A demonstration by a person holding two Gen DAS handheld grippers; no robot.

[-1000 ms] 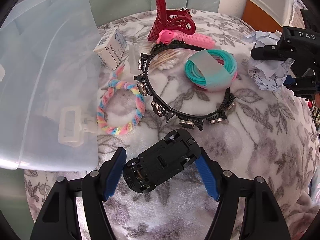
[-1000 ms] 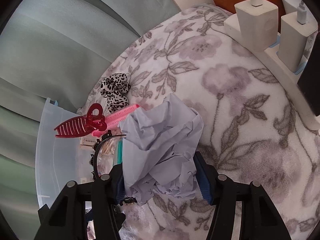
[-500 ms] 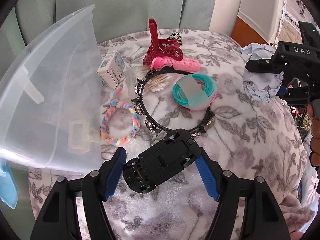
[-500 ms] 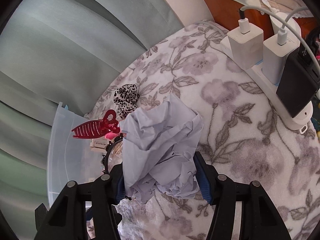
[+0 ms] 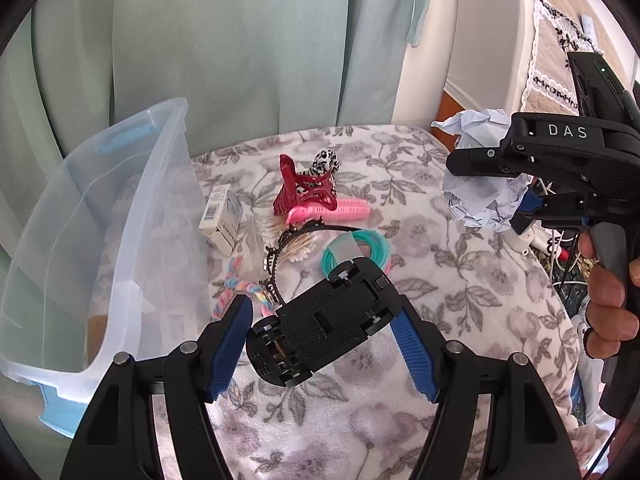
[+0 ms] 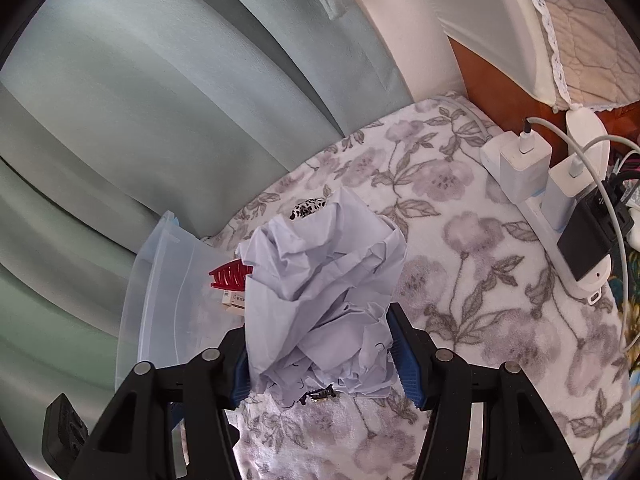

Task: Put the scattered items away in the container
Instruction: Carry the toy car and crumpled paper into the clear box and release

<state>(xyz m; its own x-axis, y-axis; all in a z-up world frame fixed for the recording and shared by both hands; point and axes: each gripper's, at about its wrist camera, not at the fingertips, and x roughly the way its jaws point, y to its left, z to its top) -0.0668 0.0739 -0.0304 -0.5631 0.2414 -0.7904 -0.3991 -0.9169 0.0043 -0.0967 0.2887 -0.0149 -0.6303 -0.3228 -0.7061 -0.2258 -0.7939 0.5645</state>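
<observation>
My left gripper (image 5: 323, 328) is shut on a black toy car (image 5: 326, 320), held upside down above the floral blanket. My right gripper (image 6: 320, 354) is shut on a crumpled ball of pale blue paper (image 6: 320, 296); it also shows in the left wrist view (image 5: 480, 184), raised at the right. The clear plastic container (image 5: 120, 240) stands at the left, beside the car; it shows in the right wrist view (image 6: 160, 292) too. Scattered items lie between: red claw clip (image 5: 298, 194), pink comb (image 5: 344, 213), black headband (image 5: 280, 256), teal rings (image 5: 360, 248), small box (image 5: 222, 216), rainbow scrunchie (image 5: 240, 292), leopard scrunchie (image 5: 325, 163).
A white power strip (image 6: 560, 216) with chargers and cables lies on the blanket's right edge. Green curtains (image 5: 200, 60) hang behind the blanket. Cotton swabs (image 5: 296, 250) lie under the headband.
Both grippers have risen and pulled back with their loads, so the blanket, items and container look smaller and farther. The paper ball is lifted off the blanket.
</observation>
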